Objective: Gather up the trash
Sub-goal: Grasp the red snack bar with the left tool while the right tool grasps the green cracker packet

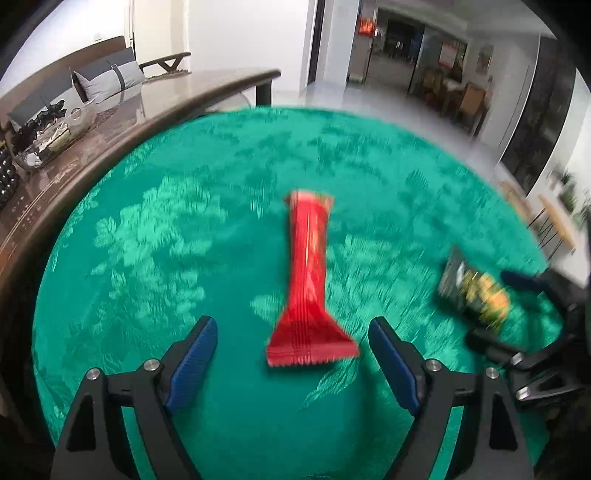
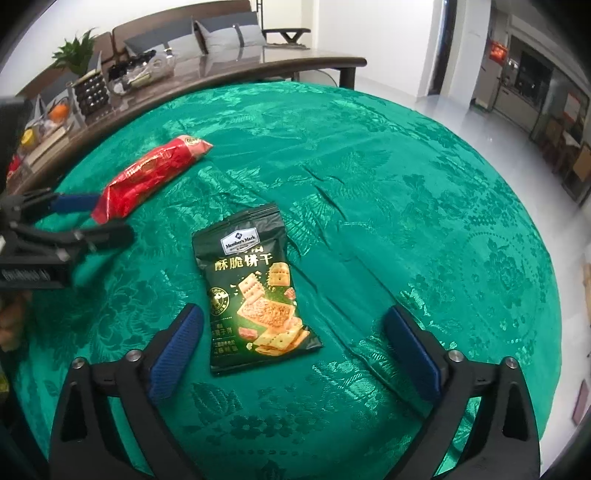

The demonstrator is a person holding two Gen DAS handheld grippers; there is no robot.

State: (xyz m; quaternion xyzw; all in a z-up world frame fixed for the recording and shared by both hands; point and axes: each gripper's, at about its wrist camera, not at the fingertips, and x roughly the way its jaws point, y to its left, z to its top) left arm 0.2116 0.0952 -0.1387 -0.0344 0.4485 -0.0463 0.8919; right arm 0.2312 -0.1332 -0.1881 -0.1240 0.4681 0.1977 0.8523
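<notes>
Green brocade cloth (image 2: 369, 192) with a woven leaf pattern covers the table where the trash lies. Two items rest flat on it, well apart from each other: a long red wrapper (image 1: 308, 280) and a dark green cracker bag (image 2: 255, 288) printed with pictures of crackers. The left gripper (image 1: 291, 358) points down at the cloth with its jaws spread wide; the flared, crimped near end of the red wrapper lies between the blue pads (image 1: 195, 354), touching neither of them. In the right wrist view that same gripper (image 2: 99, 218) comes in from the left edge, its fingers on either side of the wrapper's near end (image 2: 147, 181). The right gripper (image 2: 295, 350) also stands with its jaws wide apart, and the lower part of the cracker bag sits in the gap, nearer the left pad (image 2: 177, 354) than the right one, with nothing pressing on it. The left wrist view is blurred, and there the bag (image 1: 472, 291) shows only as a smeared dark and yellow shape near the right gripper's fingers (image 1: 524, 280). Beyond the cloth runs a brown wooden table (image 2: 258, 70) with a glass bowl (image 2: 144, 74), a potted plant (image 2: 83, 70) and an orange (image 2: 59, 110) on it, and behind it a sofa with grey cushions (image 2: 229, 33).
</notes>
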